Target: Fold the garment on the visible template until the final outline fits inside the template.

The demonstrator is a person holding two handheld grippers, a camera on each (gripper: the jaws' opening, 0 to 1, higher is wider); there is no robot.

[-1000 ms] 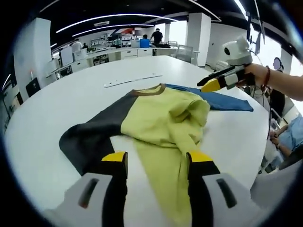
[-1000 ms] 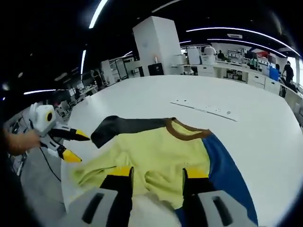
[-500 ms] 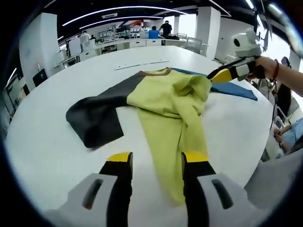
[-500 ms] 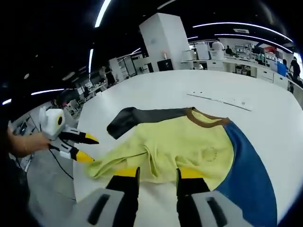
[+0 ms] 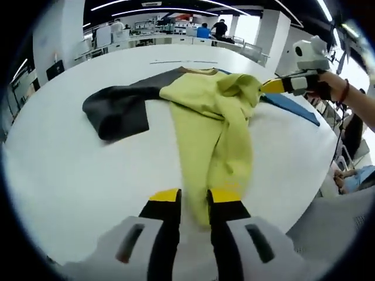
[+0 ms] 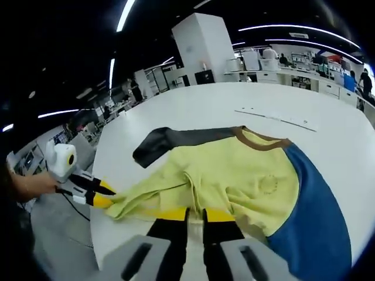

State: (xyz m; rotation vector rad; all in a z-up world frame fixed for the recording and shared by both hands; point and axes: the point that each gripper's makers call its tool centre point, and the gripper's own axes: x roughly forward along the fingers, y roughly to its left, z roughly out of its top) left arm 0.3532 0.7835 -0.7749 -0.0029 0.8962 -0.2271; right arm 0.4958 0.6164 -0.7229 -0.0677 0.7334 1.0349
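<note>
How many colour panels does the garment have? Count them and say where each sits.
4. In the right gripper view the garment shows a yellow body in the middle, a black sleeve at far left, a blue side at right, and a brown collar on top. Folds may hide more.

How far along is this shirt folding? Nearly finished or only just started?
Early, I'd say. Done: little; the shirt lies crumpled on the white table, its dark sleeve and blue sleeve still spread out. In hand: the left gripper pinches the yellow hem while the right gripper pinches another yellow edge. Left: the folds themselves. I cannot pick out a template outline for sure.
</note>
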